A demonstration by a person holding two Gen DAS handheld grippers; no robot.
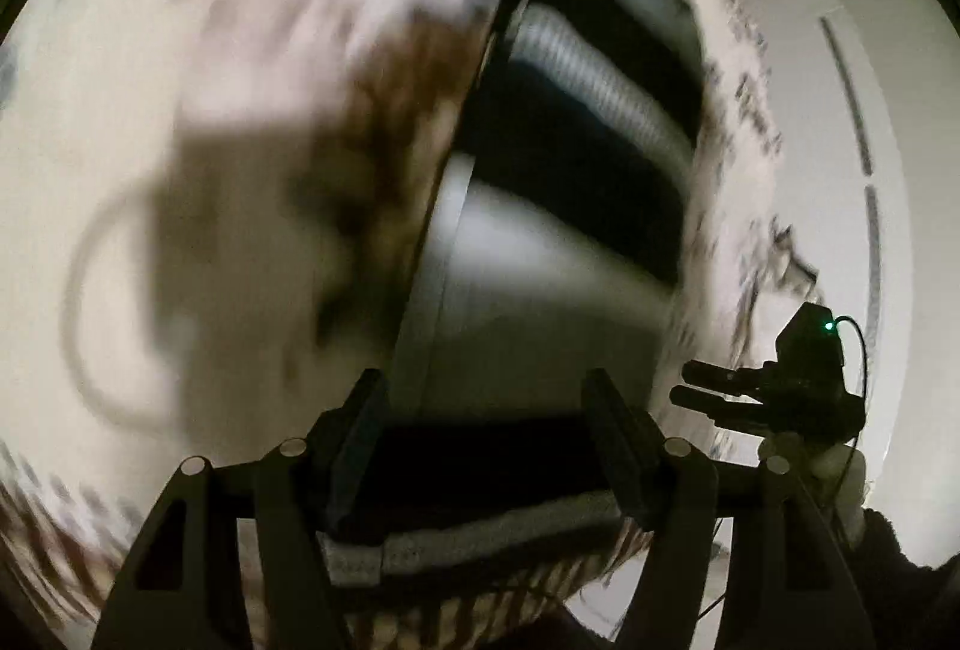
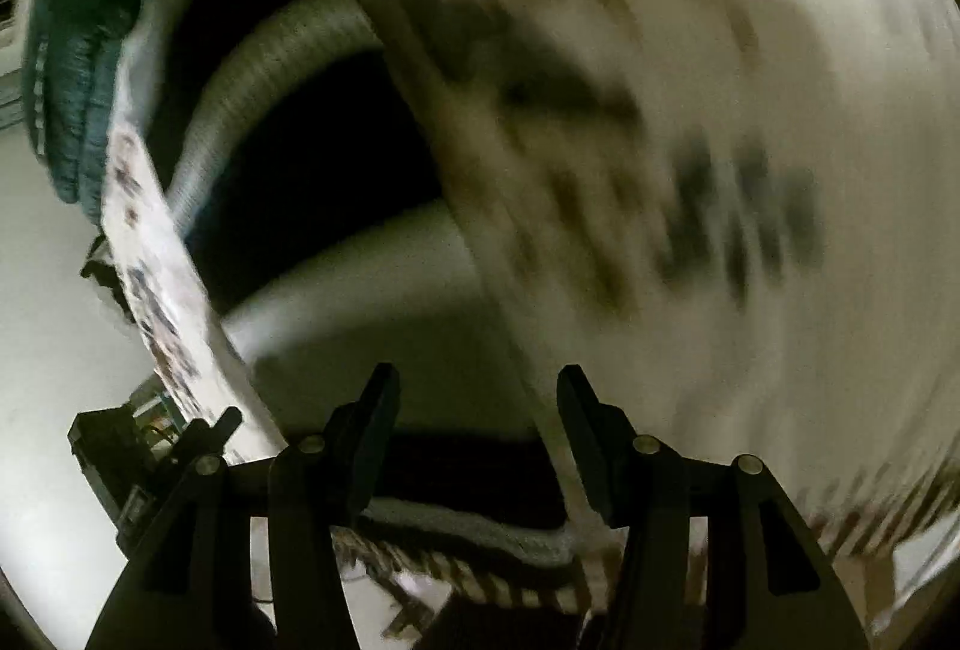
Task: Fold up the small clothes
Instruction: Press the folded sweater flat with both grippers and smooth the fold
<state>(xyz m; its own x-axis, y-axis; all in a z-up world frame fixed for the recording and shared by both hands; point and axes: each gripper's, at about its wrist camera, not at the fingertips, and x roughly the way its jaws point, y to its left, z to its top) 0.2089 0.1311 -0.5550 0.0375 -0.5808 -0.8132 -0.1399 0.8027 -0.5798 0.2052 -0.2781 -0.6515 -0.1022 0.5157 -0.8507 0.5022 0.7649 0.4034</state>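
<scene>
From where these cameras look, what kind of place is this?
Probably a home laundry spot, though blur hides much. A pale patterned cloth spreads over a surface, a ribbed grey hose runs through a dark gap beside it, and a teal knitted piece lies at the edge.

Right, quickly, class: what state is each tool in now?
Left tool: open, holding nothing.
Right tool: open, holding nothing.

No text, label, brand or number can be read in either view. The dark and brown marks on the pale printed cloth (image 1: 198, 68), upper left in the left wrist view, are smeared by motion blur; whether they are lettering or only pattern cannot be told.
</scene>
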